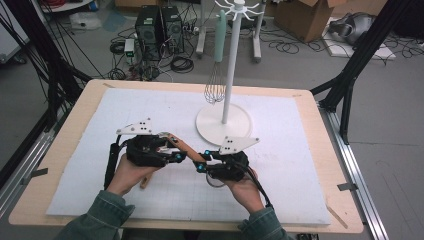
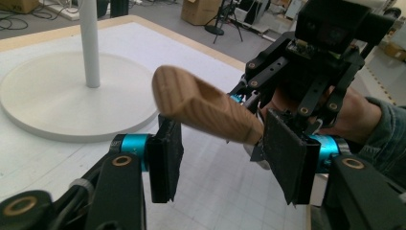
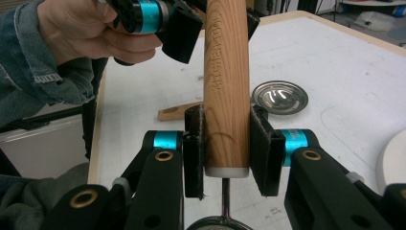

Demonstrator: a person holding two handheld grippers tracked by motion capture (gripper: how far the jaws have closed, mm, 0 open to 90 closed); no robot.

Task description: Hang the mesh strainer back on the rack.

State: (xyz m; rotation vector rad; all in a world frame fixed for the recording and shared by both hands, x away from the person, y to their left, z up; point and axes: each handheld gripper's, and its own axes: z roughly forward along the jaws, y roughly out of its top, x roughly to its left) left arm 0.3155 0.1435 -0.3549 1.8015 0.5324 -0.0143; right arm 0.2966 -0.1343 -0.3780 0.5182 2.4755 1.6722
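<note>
Wooden handle (image 3: 226, 86) of ladle clamped near metal end in right tool (image 3: 226, 155), held above bench's near middle. Left tool (image 2: 220, 158) half-closed around free end, pads not visibly pressing. Handover pending; stand (image 1: 223, 120), already bearing whisk (image 1: 216, 75), waits toward far edge.

In the right gripper view, the wooden handle (image 3: 226, 86) runs off the top edge, and the metal bowl (image 3: 218, 224) below it is cut by the bottom edge. In the high view, the grippers hide most of this utensil (image 1: 181, 147).
</note>
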